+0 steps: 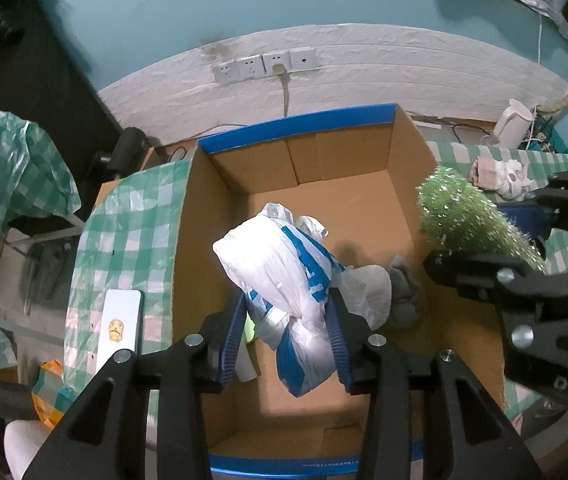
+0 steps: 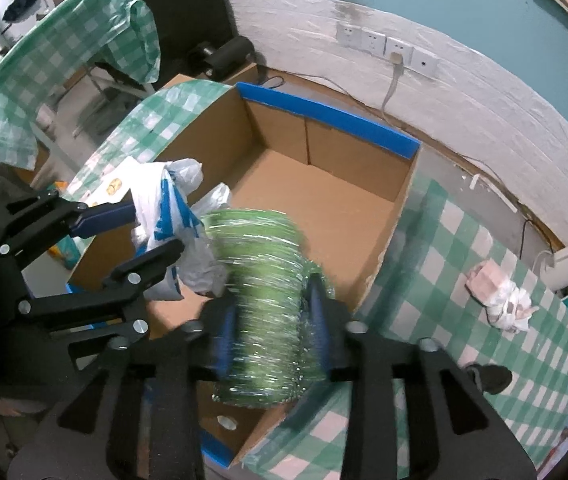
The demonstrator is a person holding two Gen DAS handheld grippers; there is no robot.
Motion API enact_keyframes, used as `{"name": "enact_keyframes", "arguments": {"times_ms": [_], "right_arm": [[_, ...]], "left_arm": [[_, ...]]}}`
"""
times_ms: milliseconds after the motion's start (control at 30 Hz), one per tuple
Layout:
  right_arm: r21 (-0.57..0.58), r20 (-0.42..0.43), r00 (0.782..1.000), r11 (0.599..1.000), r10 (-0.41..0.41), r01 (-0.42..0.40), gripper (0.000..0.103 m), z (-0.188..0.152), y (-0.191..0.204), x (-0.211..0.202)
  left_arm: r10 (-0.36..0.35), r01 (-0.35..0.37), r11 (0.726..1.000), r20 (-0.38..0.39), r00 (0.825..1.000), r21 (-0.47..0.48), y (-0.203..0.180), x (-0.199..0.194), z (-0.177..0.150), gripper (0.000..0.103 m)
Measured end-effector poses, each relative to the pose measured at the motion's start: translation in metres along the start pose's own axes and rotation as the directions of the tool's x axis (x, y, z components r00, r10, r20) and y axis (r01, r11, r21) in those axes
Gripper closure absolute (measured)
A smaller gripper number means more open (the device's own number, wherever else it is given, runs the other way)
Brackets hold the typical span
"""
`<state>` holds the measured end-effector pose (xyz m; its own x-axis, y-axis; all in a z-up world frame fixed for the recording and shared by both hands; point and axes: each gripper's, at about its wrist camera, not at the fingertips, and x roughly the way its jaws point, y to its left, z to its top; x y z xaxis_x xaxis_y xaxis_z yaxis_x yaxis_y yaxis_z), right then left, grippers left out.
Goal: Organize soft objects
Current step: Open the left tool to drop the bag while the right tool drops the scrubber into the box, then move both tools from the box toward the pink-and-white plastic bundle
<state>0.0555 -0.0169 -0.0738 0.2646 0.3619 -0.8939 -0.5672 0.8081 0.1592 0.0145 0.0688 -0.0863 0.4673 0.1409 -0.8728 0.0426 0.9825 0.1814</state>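
The left gripper (image 1: 288,332) stands partly open around a white and blue plastic bag (image 1: 279,272), its pads at the bag's sides, above the open cardboard box (image 1: 408,152). The right gripper (image 2: 271,320), also partly open, has a green tinsel bundle (image 2: 263,276) between its pads over the box's near edge. Behind the box lies the checked table (image 2: 464,264), then the wall sockets (image 1: 263,66).
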Motion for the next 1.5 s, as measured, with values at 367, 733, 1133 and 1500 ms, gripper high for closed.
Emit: {"name": "enact_keyframes", "arguments": {"times_ms": [367, 733, 1133, 1500], "right_arm": [[0.03, 0.024, 0.999, 0.999, -0.023, 0.022, 0.04, 0.0, -0.008, -0.007], [0.055, 0.072, 0.997, 0.998, 0.006, -0.01, 0.038, 0.004, -0.008, -0.02], [0.081, 0.074, 0.997, 0.996, -0.029, 0.023, 0.038, 0.002, -0.023, -0.024], [0.109, 0.071, 0.995, 0.992, -0.066, 0.058, 0.038, -0.008, -0.046, -0.033]], "left_arm": [[0.047, -0.047, 0.999, 0.0, 0.999, -0.01, 0.005, -0.001, 0.002, 0.037], [0.046, -0.046, 0.999, 0.017, 0.999, -0.028, 0.011, -0.006, 0.004, 0.033], [0.04, -0.039, 0.999, 0.019, 0.999, -0.021, 0.007, -0.009, 0.004, 0.033], [0.016, -0.016, 1.0, 0.024, 1.0, 0.013, -0.013, -0.01, 0.012, 0.033]]}}
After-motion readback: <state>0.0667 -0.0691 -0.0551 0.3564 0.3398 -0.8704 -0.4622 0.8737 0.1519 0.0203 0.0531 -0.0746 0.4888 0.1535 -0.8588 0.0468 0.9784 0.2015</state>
